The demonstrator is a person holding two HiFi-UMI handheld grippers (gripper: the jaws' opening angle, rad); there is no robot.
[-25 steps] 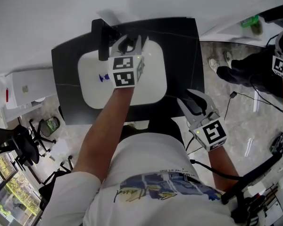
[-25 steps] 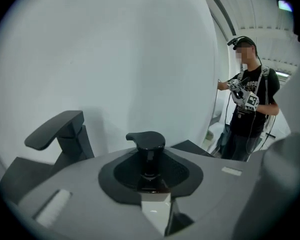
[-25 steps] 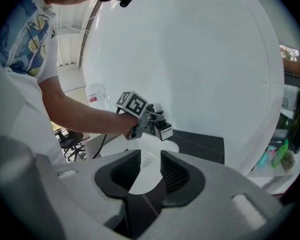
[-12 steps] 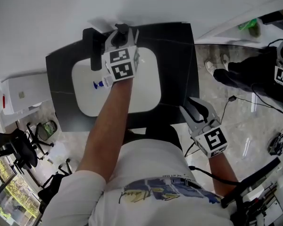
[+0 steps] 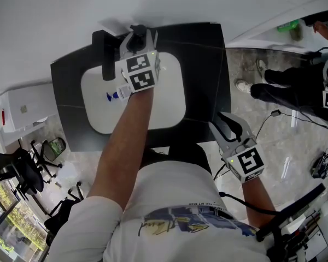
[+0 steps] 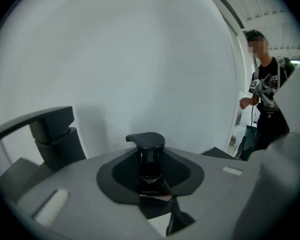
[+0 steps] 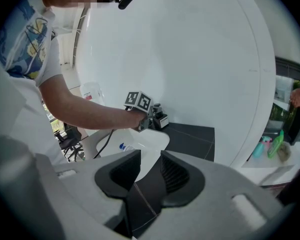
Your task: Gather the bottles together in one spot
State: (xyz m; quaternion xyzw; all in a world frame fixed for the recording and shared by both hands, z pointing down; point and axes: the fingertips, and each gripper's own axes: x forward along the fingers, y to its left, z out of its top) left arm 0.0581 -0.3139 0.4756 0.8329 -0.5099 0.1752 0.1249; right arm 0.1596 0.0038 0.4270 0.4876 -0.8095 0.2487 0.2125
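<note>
My left gripper (image 5: 138, 38) reaches over the back rim of the white sink (image 5: 164, 105). A black pump bottle (image 6: 146, 154) stands upright between its jaws, which are opening; the pump head shows and the body below is hidden. A small clear bottle with a blue cap (image 5: 113, 96) lies in the basin to the left of that arm, also seen as a small bottle (image 7: 124, 147) in the right gripper view. My right gripper (image 5: 228, 123) hangs off the counter's front right corner, open and holding nothing.
A black faucet (image 5: 105, 56) stands at the sink's back left, close beside the left gripper. The black counter (image 5: 205, 75) surrounds the sink against a white wall. Green bottles (image 5: 290, 26) sit on a white ledge far right. A person (image 6: 267, 104) stands to the right.
The left gripper has carried the pump bottle left and toward the back rim of the sink, next to the faucet. The right gripper has barely moved.
</note>
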